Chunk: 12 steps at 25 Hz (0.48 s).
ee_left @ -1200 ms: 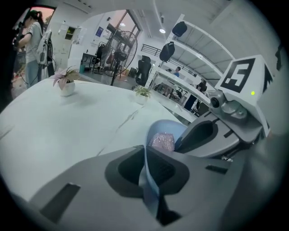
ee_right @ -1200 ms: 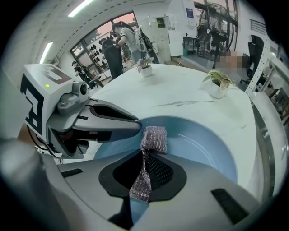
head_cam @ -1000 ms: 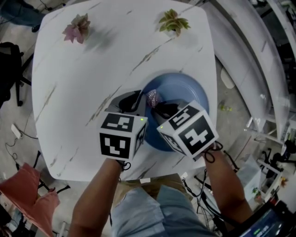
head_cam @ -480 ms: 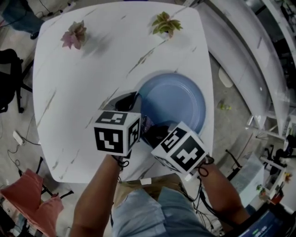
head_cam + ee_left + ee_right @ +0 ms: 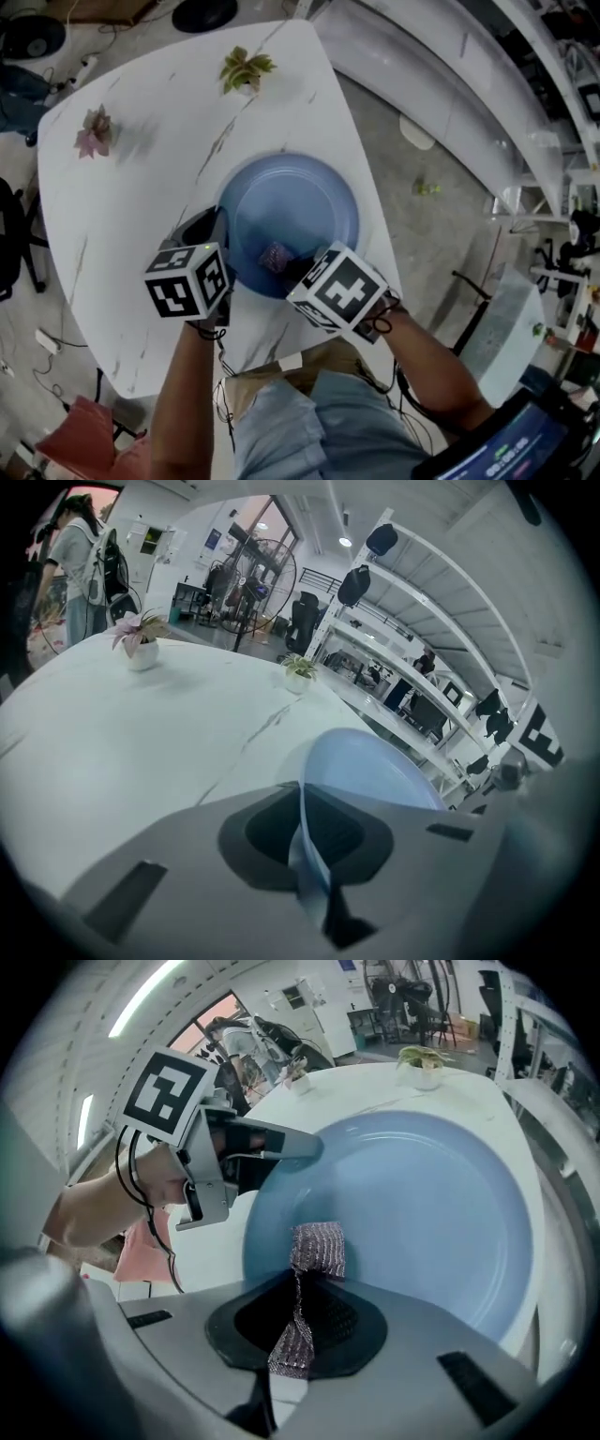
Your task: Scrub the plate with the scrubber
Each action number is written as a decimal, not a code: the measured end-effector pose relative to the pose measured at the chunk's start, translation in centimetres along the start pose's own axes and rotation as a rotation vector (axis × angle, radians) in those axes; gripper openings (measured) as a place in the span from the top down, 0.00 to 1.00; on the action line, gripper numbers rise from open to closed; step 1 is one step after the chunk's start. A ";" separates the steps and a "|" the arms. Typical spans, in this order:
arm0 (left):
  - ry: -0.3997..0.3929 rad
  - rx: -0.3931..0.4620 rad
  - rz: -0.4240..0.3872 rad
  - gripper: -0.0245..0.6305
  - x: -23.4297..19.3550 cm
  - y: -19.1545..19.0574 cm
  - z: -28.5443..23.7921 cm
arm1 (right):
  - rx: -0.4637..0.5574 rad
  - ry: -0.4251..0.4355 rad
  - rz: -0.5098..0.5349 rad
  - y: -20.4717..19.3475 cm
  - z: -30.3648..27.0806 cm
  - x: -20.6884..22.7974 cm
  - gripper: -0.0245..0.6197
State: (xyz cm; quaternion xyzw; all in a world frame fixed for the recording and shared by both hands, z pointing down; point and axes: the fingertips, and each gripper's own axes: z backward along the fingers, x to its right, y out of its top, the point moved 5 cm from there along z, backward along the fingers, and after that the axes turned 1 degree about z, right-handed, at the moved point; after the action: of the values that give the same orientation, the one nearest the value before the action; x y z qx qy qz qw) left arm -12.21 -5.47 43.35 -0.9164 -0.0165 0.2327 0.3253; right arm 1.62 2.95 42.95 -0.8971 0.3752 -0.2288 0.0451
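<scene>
Toward the right edge of the white, grey-veined worktop (image 5: pixel 122 216), a round blue plate (image 5: pixel 300 202) is lying with its near rim close to the worktop's near edge. Its left rim is being clamped by the left hand-held gripper (image 5: pixel 302 829): in the left gripper view the thin blue edge is being pinched between the two dark pads (image 5: pixel 267 832), which are standing nearly together on it. Just to the right, the right hand-held gripper (image 5: pixel 299 1314) is being pointed steeply down over the plate's near-left part, and its jaws are being kept closed on a scrubber (image 5: pixel 274 256). Each hand-held gripper is being carried by a bare forearm (image 5: pixel 183 403) reaching in from the near side, with the two marker cubes (image 5: pixel 186 280) sitting side by side, close but apart. Two small potted plants are standing at the far side of the worktop, well apart from the plate: a pink-leaved plant (image 5: pixel 95 133) at the far left and a green plant (image 5: pixel 246 67) further right. The scrubber, a small strip of purplish metallic mesh, is being gripped by one end between the right pads, while its free end is being laid against the plate's inner surface, near the left rim and just beside the left hand-held gripper's tip.
</scene>
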 end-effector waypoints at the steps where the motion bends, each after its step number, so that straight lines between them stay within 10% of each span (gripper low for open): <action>1: 0.002 0.000 0.001 0.94 0.0 0.0 0.0 | 0.000 -0.014 -0.014 -0.2 0.3 0.5 0.89; 12: 0.008 -0.035 0.017 0.94 0.2 0.0 0.3 | 0.083 -0.089 -0.214 -1.3 3.6 6.5 0.89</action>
State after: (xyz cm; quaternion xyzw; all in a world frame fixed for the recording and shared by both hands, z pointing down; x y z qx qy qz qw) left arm -12.15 -5.27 43.04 -0.9231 -0.0116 0.2312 0.3071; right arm 8.10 -0.99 42.52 -0.9386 0.2653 -0.2075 0.0742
